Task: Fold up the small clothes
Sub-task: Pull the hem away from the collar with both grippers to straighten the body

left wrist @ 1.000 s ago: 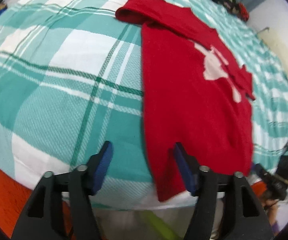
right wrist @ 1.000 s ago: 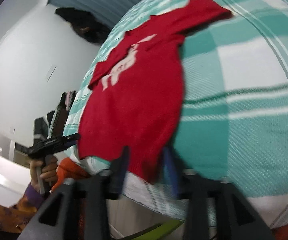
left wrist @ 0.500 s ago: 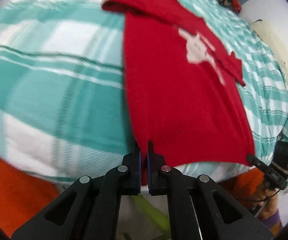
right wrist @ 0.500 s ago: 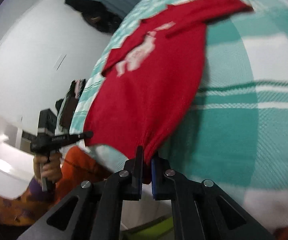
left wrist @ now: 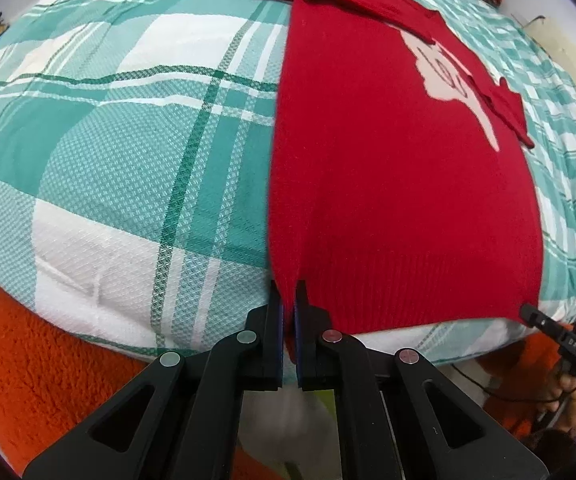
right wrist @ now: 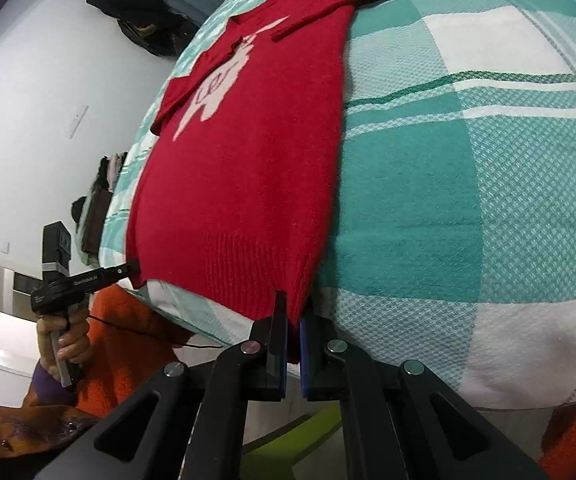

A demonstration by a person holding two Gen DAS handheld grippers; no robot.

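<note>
A small red sweater (left wrist: 388,168) with a pale pink figure on its chest lies flat on a teal and white plaid bedspread (left wrist: 127,140), sleeves folded across the body. My left gripper (left wrist: 288,312) is shut on the hem's left corner at the bed's near edge. My right gripper (right wrist: 294,320) is shut on the hem's right corner of the sweater (right wrist: 247,152). The right gripper also shows at the hem's far corner in the left wrist view (left wrist: 528,312), and the left gripper shows in the right wrist view (right wrist: 131,268).
The bedspread (right wrist: 468,160) reaches its near edge just ahead of both grippers. The person's orange fleece sleeve (left wrist: 27,360) is below it. A white wall (right wrist: 27,100) and dark hanging items (right wrist: 139,20) stand beyond the bed.
Both grippers went from open at the hem to shut on its two corners. The hem corners are now pulled taut at the bed's edge.
</note>
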